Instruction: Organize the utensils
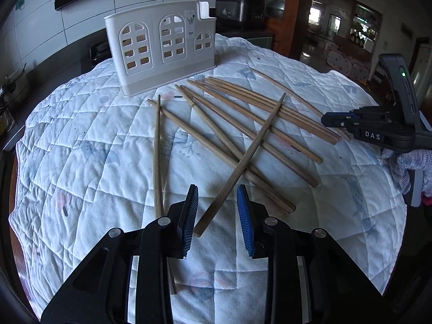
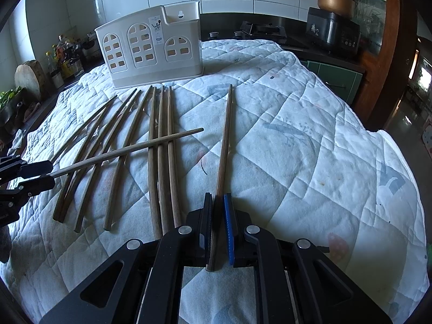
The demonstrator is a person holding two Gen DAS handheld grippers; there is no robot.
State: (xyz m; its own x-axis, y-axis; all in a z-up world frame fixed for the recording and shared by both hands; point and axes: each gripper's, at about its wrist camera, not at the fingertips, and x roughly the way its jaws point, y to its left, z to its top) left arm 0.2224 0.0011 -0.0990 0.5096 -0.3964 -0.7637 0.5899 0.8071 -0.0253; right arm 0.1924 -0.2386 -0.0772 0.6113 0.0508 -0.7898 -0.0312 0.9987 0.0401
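Wooden chopsticks: about a dozen long brown wooden chopsticks (image 1: 243,124) lie loose and criss-crossed on the quilt in front of the holder; none that I can see is in the holder yet.
Holder: the white plastic utensil holder with arched window cut-outs (image 1: 159,46) stands upright at the far side of the table, well apart from both my hands.
Left hand-held gripper (image 1: 217,213): jaws apart, not yet pressing; the thick end of the crossing chopstick (image 1: 243,162) sits between the blue pads.
Right hand-held gripper (image 2: 218,216): jaws together, clamped on one separate chopstick (image 2: 225,140) that points toward the holder.
Risk, left: that stick lies slanted over several others; if I close off-centre it may roll or pivot out, or lifting it may drag its neighbours.
Risk, right: I hold the stick near its very end, so the long free tip could sag or swing and miss a slot.
Surface: a white quilted cloth with faint blue prints (image 1: 94,162) covers the table; it is soft and wrinkled, so sticks could snag.
Room: a kitchen with white wall tiles, a dark cooker (image 2: 332,29) and bottles on the counter.
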